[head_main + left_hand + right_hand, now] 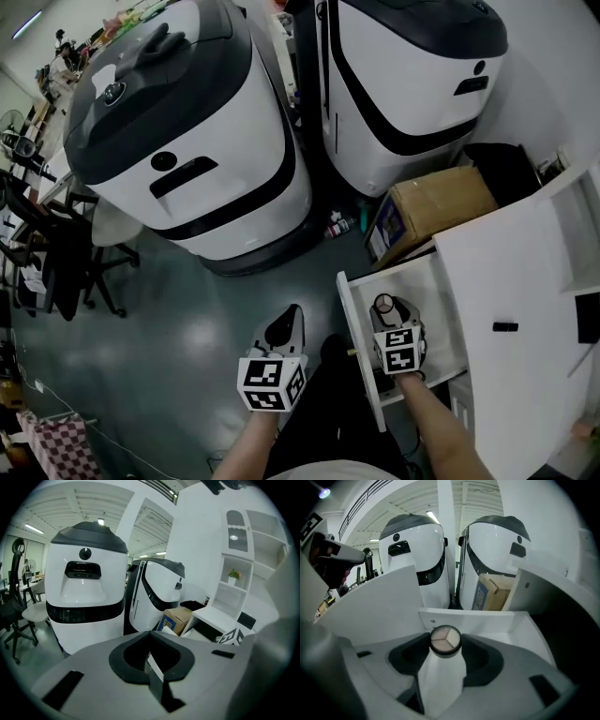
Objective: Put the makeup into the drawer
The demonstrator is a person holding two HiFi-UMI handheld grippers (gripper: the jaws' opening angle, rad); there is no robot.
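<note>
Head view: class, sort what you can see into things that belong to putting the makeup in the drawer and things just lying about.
Belongs to the job: makeup compact; right tool gripping it; open drawer.

Just lying about: cardboard box; two white machines; office chair; small bottle on the floor.

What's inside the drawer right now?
The drawer shows only bare white bottom. The right tool holds the compact over it and covers the part underneath, so nothing can be told about that patch.
</note>
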